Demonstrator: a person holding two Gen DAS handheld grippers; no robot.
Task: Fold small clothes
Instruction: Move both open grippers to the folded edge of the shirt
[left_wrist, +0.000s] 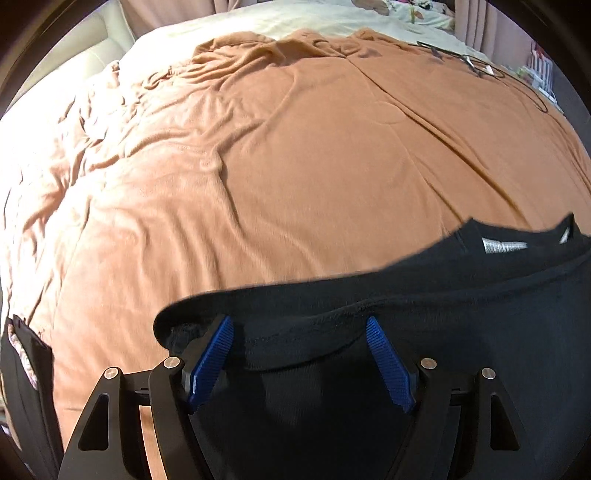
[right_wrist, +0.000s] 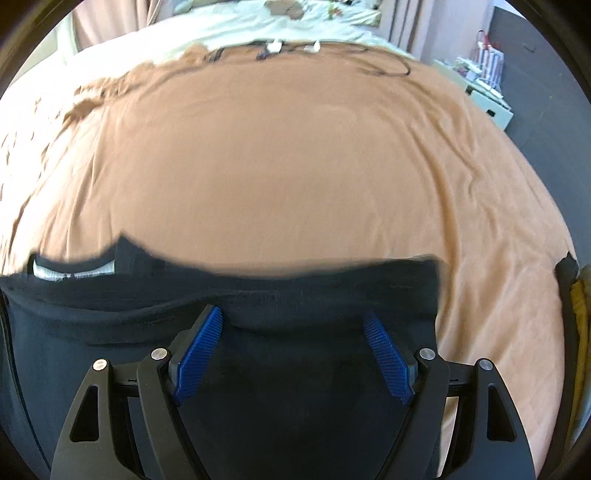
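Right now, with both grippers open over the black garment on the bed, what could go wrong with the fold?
1. Both the left gripper and the right gripper stand open, so neither holds the black garment; closing may pinch the orange blanket too.
2. The hem shows several layers; a gripper may catch only one.
3. Cables lie at the blanket's far edge and could snag a large sweep.
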